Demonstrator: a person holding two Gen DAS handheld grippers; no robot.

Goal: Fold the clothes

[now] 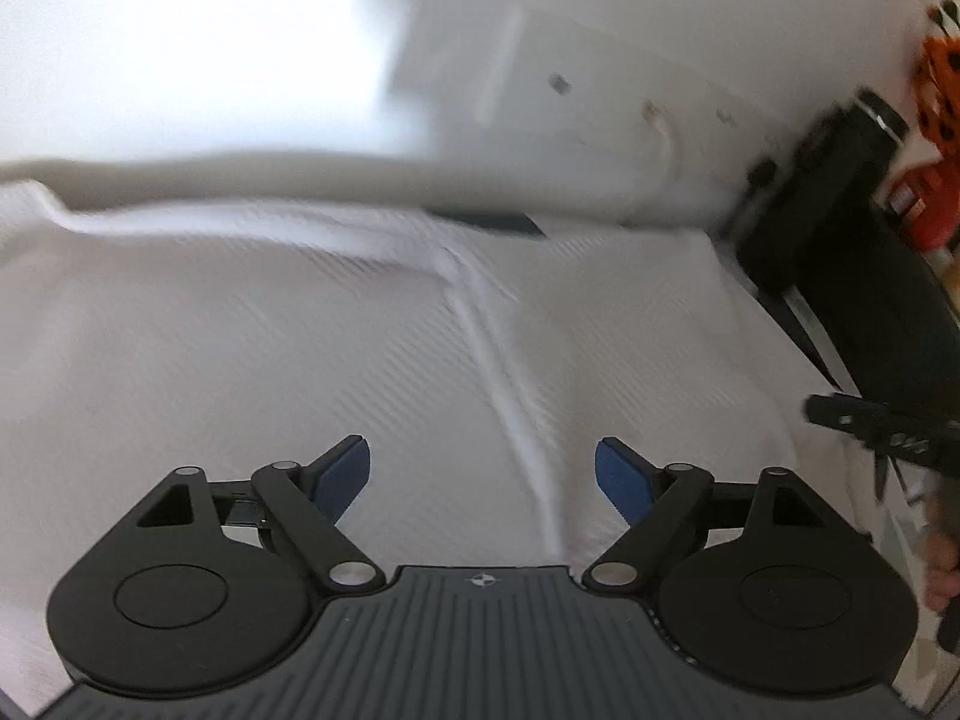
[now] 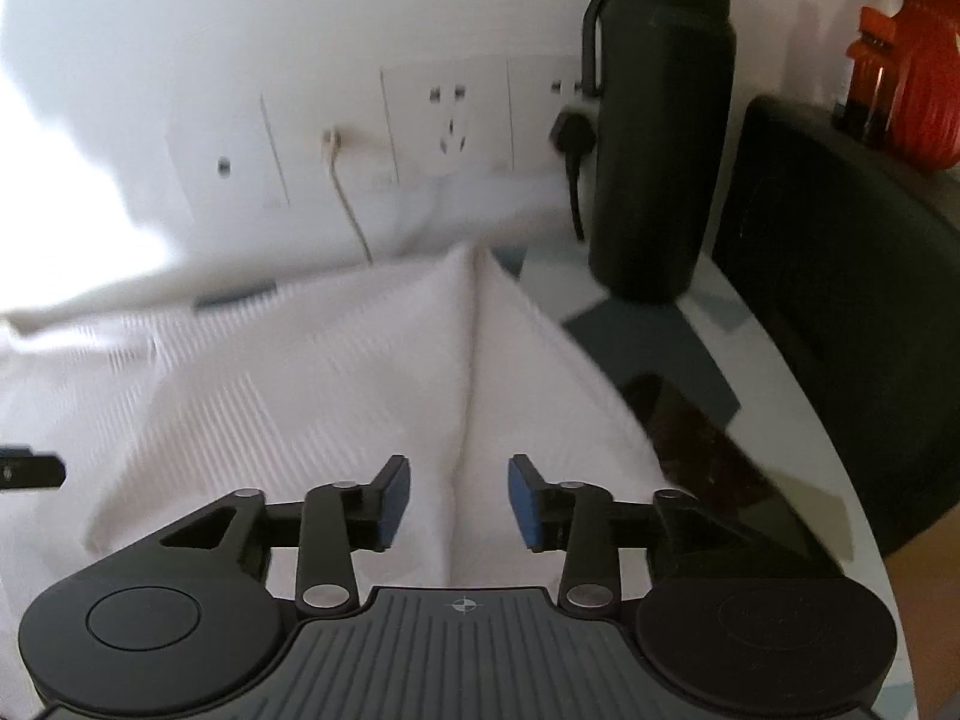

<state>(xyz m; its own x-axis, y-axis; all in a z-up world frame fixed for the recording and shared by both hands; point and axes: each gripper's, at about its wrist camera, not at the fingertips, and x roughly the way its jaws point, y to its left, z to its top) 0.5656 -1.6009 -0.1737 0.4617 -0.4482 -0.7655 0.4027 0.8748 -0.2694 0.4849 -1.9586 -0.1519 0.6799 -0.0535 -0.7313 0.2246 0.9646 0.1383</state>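
Observation:
A white ribbed garment [image 1: 300,330] lies spread over the table, with a raised seam [image 1: 510,408] running toward me in the left wrist view. My left gripper [image 1: 483,474] hovers over it, open, blue pads wide apart with nothing between them. In the right wrist view the same white garment [image 2: 336,384] shows a central fold ridge [image 2: 474,348] ending in a corner near the wall. My right gripper [image 2: 459,501] is open above that ridge, holding nothing. The right gripper's black body [image 1: 876,426] shows at the right edge of the left wrist view.
A tall black bottle [image 2: 660,120] stands at the back right by wall sockets [image 2: 447,120] with a plugged black cable [image 2: 573,180] and a white cord [image 2: 348,204]. A black chair back [image 2: 840,300] and dark phone-like slab [image 2: 708,444] lie right. Orange pumpkin decor [image 2: 918,72] sits behind.

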